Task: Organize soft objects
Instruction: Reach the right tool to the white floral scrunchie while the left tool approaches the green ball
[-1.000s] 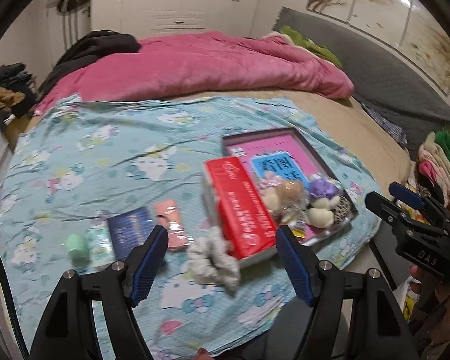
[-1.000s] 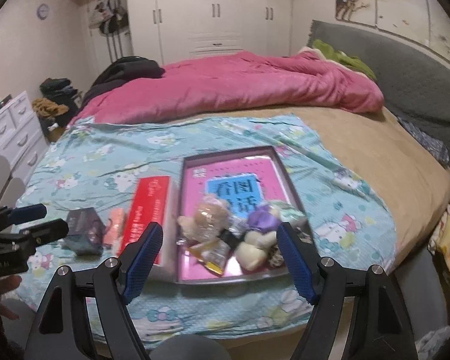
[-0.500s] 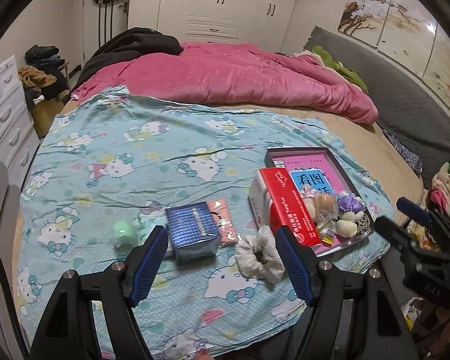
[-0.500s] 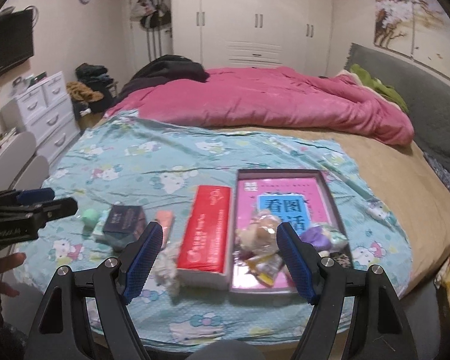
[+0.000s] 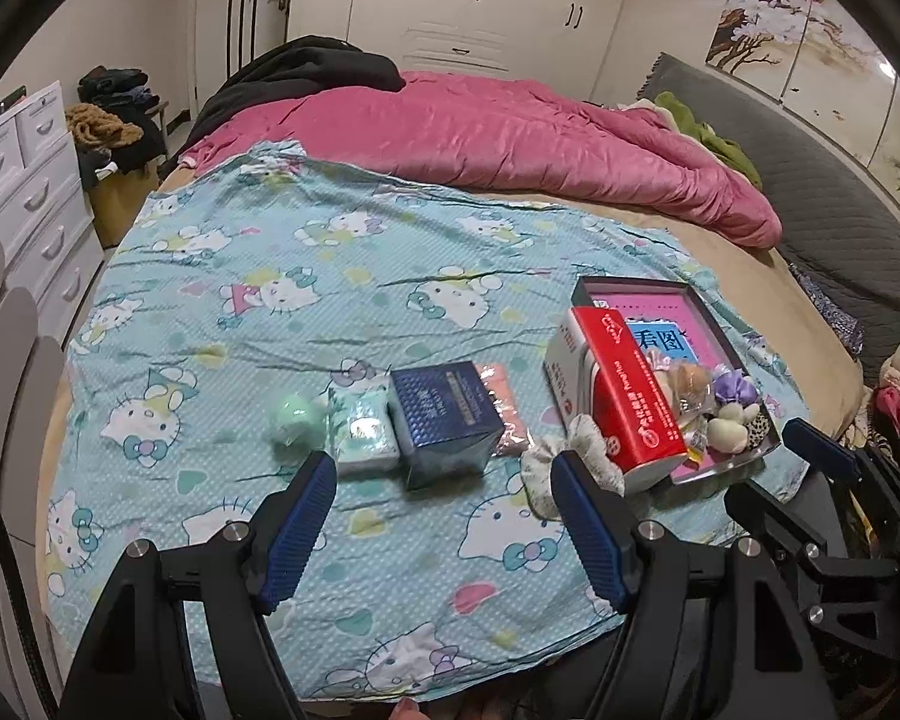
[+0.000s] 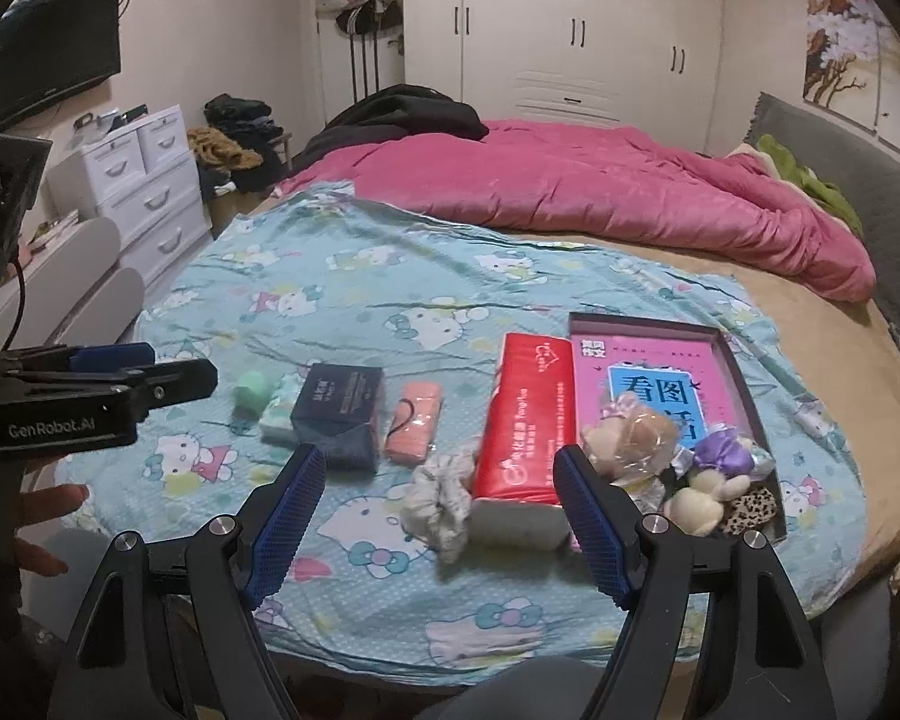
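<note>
Since the earlier frames both views have swung leftward across the bed, so the row of loose items now sits centred where the tray did. Both the left gripper and the right gripper hover with fingers spread and empty. By the look of it the task is only partly done — plush toys already lie in the tray at 3 o'clock, while the scrunchie, green ball and pink pouch rest on the sheet near 12 o'clock. The red tissue pack leans on the tray's edge. The small packets under the toys are hard to make out.
</note>
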Available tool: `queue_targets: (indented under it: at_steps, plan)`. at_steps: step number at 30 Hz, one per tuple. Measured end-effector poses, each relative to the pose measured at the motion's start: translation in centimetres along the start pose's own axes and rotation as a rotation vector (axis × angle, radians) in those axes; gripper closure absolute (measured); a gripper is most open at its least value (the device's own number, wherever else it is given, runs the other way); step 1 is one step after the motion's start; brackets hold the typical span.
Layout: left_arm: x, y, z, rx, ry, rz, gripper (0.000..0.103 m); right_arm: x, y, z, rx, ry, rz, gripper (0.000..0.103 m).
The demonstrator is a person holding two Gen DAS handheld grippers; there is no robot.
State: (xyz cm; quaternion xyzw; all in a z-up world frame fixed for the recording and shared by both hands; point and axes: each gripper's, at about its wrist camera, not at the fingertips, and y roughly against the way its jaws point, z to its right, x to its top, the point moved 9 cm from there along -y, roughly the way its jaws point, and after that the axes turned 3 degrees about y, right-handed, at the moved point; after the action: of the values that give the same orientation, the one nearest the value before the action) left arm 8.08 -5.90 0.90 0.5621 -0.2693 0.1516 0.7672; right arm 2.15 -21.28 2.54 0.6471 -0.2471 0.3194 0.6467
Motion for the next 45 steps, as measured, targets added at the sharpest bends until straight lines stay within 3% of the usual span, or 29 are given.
queue_targets:
  at_steps: [4,8,16,22,29,31,33,38,41,45]
  plan:
    - [-0.7,-0.5,-1.1,0.007,0.012,-0.013,0.029,-0.7,-0.6,-0.9,0.011,-0.008,-0.012,0.024]
    - [-1.7,-1.3,-2.7,0.012,0.029,-0.025,0.029,-2.2,-1.7,-0.6,0.024,-0.096,-0.022,0.024]
    - [-3.2,-3.7,-7.0,0.031,0.108,-0.06,0.029,-7.0,-6.4,0.2,-0.002,-0.228,-0.121,0.024]
    - [-3.5,-5.8,-9.5,0.05,0.152,-0.084,0.029,-7.8,-9.9,1.1,-0.037,-0.312,-0.152,0.024]
    - [-3.2,-8.3,-12.4,0.072,0.205,-0.104,0.029,-8.4,-13.2,1.1,-0.074,-0.309,-0.18,0.024]
    - [-3.1,-9.1,-13.2,0.073,0.219,-0.118,0.029,-8.3,-13.7,1.0,-0.072,-0.307,-0.172,0.029]
    - [-3.0,-9.8,-13.7,0.075,0.229,-0.125,0.029,-8.2,-14.1,0.9,-0.067,-0.311,-0.165,0.047]
    - [-2.2,-11.6,-13.9,0.063,0.228,-0.142,0.029,-8.7,-15.2,0.8,-0.068,-0.308,-0.185,0.057]
    - [-1.6,-12.3,-13.8,0.049,0.235,-0.139,0.029,-8.7,-15.4,0.3,-0.043,-0.297,-0.187,0.085]
    - [-0.9,-13.7,-14.1,0.042,0.251,-0.149,0.029,-8.1,-15.4,-0.8,-0.029,-0.243,-0.169,0.088]
